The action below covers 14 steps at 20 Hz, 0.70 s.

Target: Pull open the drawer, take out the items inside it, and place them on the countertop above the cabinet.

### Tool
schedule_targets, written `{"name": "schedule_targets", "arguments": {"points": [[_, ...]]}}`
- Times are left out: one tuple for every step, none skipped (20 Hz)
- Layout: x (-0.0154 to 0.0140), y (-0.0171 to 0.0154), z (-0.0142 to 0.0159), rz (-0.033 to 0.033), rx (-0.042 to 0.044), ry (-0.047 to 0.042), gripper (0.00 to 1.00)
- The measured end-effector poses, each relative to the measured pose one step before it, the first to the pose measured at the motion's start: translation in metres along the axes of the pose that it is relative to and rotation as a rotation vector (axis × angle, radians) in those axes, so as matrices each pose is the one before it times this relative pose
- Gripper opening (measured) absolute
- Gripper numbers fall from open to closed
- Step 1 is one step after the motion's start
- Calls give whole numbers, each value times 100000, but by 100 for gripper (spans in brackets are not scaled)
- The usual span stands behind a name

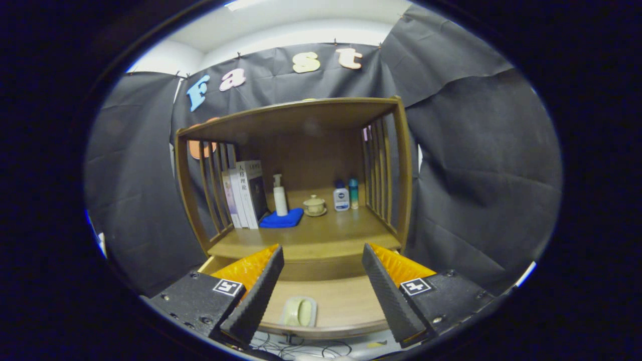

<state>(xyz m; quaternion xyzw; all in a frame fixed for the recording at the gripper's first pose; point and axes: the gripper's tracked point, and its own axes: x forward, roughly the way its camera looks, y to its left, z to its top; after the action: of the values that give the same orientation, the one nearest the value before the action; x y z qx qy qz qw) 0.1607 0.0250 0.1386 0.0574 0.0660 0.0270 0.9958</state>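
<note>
Black-padded gripper [321,291]: fingers wide apart, holding nothing, hovering above drawer | drawer [351,301]: pulled open | pale green item [299,311]: lying inside drawer, between the fingers

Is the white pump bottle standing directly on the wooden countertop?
No, the white pump bottle stands on the folded blue cloth, which lies on the wooden countertop, well beyond the open gripper.

We've got a wooden desk [321,235] here: books [244,194] at the left edge, a blue cloth [282,219] beside them with a pump bottle [280,196] on it, a lidded cup [314,205] mid-back, two small bottles [346,195] toward the back right corner.
</note>
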Motion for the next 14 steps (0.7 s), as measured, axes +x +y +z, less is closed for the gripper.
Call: {"name": "schedule_targets", "arguments": {"points": [[1163, 503, -165, 177, -1207, 4438, 100], [1237, 900, -14, 1259, -588, 3438, 100], [1458, 918, -409, 1093, -368, 5248, 100], [1195, 780, -904, 1103, -1246, 7387, 99], [1426, 1021, -548, 2551, -698, 4059, 100], [1491, 608, -721, 704, -1172, 5214, 100], [1210, 58, -1090, -120, -1485, 7188, 100], [979, 397, -703, 181, 851, 5388, 100], [1208, 399, -655, 1284, 1963, 5306, 100], [966, 143, -1141, -490, 1924, 6141, 99], [910, 48, -1096, -56, 1163, 7025, 98], [668, -51, -823, 136, 1200, 5128, 98], [1176, -121, -1302, -1342, 1289, 5839, 96], [883, -216, -1111, -1322, 881, 5346, 96]]}}
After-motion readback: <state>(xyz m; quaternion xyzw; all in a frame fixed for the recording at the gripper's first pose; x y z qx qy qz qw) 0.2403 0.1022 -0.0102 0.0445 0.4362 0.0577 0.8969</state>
